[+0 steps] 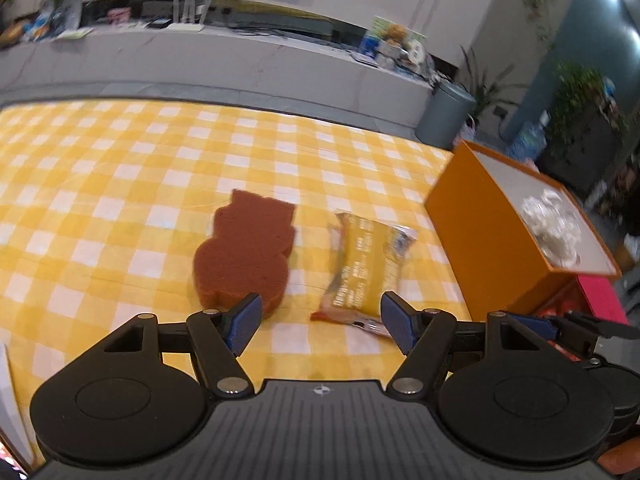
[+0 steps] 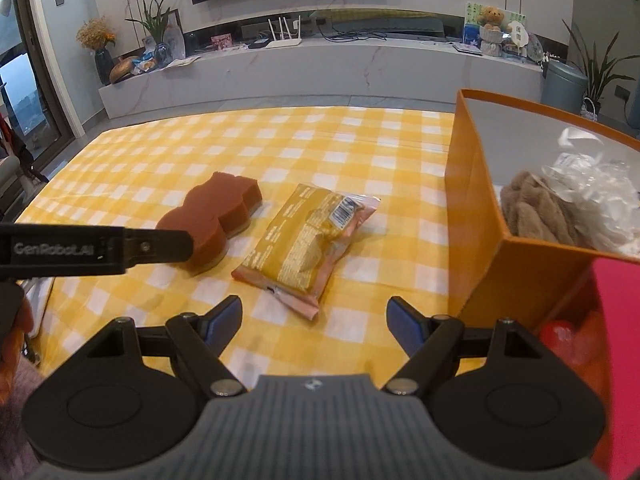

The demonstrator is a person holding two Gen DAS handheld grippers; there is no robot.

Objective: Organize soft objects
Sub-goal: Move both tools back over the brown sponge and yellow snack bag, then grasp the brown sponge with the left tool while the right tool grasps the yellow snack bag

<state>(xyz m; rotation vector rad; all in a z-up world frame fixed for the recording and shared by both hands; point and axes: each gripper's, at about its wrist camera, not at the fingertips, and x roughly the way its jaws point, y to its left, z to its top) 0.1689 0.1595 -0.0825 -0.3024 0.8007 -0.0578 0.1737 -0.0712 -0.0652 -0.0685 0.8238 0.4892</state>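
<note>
A brown bear-shaped sponge (image 1: 246, 250) (image 2: 212, 216) lies flat on the yellow checked cloth (image 1: 120, 184) (image 2: 360, 160). Right of it lies a yellow snack packet (image 1: 366, 266) (image 2: 306, 236). My left gripper (image 1: 320, 320) is open just short of both, its left pad near the sponge's near end, with nothing between its fingers. In the right wrist view my right gripper (image 2: 314, 322) is open and empty, close in front of the packet's near end. The left gripper's arm crosses that view at the left, over the sponge's near end.
An orange box (image 1: 492, 236) (image 2: 480, 200) stands at the right with a beige plush item (image 2: 536, 208) and crumpled clear plastic (image 1: 554, 224) (image 2: 596, 196) inside. A pink box (image 2: 616, 340) sits nearer right. Beyond the cloth are the floor, a low TV console and a grey bin (image 1: 444, 114).
</note>
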